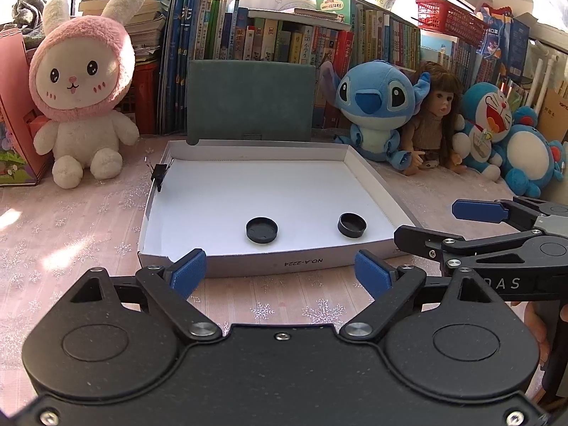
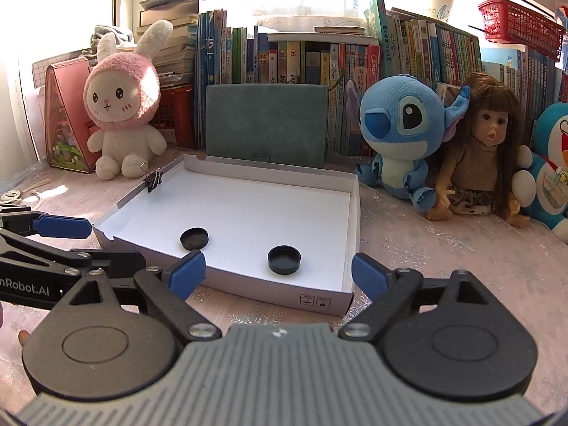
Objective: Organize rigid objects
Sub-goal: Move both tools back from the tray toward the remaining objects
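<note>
Left wrist view shows me both round black plastic caps [image 1: 262, 230] [image 1: 351, 225] inside the shallow white cardboard tray [image 1: 248, 191], both grippers' fingers [image 1: 188, 273] wide open and empty, so I judge placing done; next needs another object.

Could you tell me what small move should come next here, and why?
Probably draw both grippers back from the box: left gripper and right gripper are open and empty, and both caps already lie inside it.
</note>
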The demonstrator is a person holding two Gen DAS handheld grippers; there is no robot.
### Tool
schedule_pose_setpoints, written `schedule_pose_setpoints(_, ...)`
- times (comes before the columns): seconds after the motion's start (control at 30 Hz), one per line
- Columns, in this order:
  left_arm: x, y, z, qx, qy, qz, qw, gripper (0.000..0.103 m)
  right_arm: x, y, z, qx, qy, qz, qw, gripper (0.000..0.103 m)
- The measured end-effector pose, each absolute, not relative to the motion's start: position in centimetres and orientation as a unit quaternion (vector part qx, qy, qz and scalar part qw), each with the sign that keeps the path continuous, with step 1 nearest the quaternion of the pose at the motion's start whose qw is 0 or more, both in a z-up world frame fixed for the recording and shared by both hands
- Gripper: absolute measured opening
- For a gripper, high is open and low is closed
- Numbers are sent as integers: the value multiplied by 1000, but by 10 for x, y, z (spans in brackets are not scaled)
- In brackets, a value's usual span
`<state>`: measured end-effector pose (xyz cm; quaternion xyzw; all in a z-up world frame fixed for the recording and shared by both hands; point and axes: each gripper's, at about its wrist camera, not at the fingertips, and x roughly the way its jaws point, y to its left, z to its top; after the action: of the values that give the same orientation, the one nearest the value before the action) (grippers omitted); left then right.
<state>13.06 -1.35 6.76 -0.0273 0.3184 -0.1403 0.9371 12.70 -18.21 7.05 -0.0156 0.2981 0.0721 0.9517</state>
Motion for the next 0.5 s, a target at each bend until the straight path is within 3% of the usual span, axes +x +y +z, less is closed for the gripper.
schedule_pose_setpoints(0.23,92,-6,61,-36,310,-154,937,91,92,-180,69,-27,273,76,959,103)
schedule_pose_setpoints(0.5,56,-1,58,-28,286,-157,945,94,57,-179,59,-40,262,83,961,103)
